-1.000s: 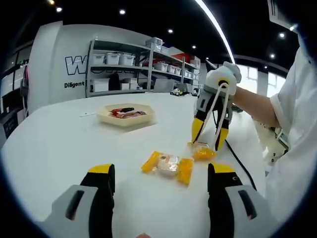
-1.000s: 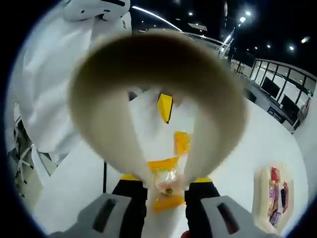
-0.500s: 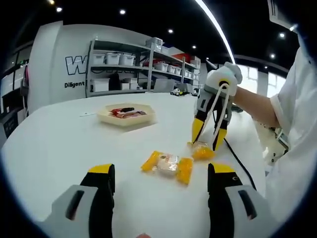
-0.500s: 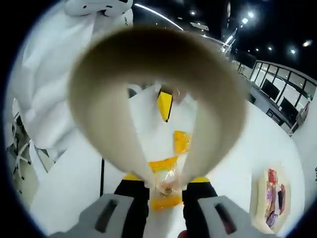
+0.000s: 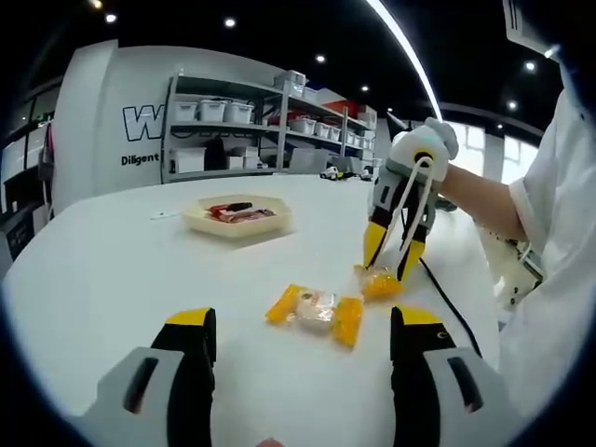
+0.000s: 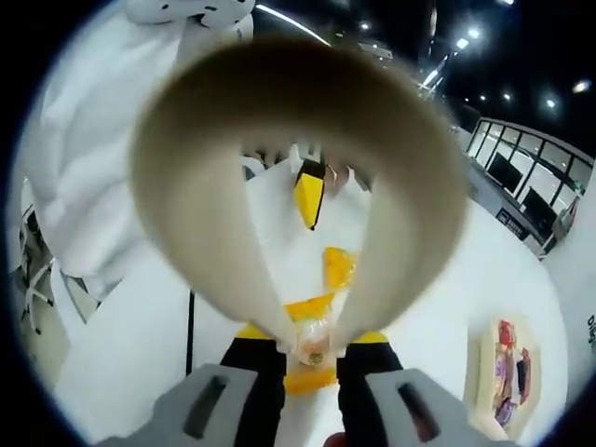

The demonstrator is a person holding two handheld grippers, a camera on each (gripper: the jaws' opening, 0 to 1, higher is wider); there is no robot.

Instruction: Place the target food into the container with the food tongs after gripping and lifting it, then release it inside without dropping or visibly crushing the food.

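In the left gripper view, my right gripper [image 5: 391,253] is shut on a pair of white food tongs [image 5: 410,200], tips pointing down. The tong tips pinch a yellow-wrapped snack [image 5: 382,284] at the table surface; I cannot tell whether it is off the table. In the right gripper view the tongs [image 6: 223,233] loop around the picture and their tips squeeze that snack [image 6: 312,346] just above my right gripper [image 6: 310,337]. A second wrapped snack [image 5: 315,310] [image 6: 337,267] lies ahead of my open left gripper [image 5: 304,318]. The beige hexagonal container [image 5: 237,216] [image 6: 507,372] holds red food.
The white table [image 5: 112,270] has bare room on the left. A black cable [image 5: 452,303] runs along its right side, beside a person in a white coat [image 5: 559,223]. Shelves with bins [image 5: 251,121] stand behind the table.
The right gripper and tongs have shifted slightly up and right, with the tong tips still closed on the snack. My left gripper and the loose snack have not moved.
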